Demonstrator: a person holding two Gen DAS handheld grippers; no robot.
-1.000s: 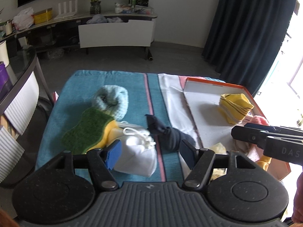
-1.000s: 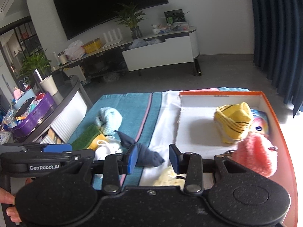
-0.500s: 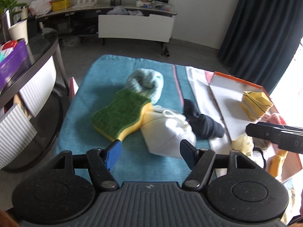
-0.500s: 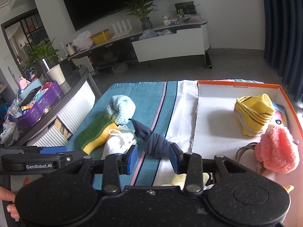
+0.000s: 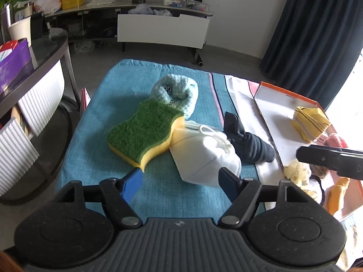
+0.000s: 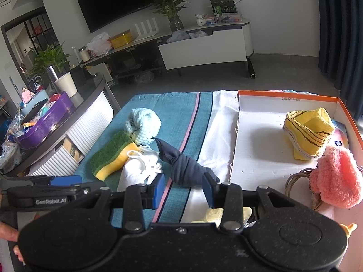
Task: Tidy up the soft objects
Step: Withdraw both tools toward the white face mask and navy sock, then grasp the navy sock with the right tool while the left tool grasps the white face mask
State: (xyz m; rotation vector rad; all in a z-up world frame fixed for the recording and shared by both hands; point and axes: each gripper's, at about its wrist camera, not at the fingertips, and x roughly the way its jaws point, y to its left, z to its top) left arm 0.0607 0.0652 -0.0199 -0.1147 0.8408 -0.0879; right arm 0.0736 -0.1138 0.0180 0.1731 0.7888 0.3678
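Yellow cloth (image 6: pixel 308 131) and pink plush (image 6: pixel 335 176) were boxed; ahead of widening, empty left tongs (image 5: pixel 180 179) and half-open, empty right tongs (image 6: pixel 183 187), sponge (image 5: pixel 145 133), pouch (image 5: pixel 204 158) and dark sock (image 6: pixel 186 170) remained.

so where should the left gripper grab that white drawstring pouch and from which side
Best guess: take the white drawstring pouch across its plump near body, coming down from above at the near end. That end lies free on the teal cloth, while the far corded neck is wedged between the sponge and the dark sock. The left gripper is opening, nothing between its jaws.
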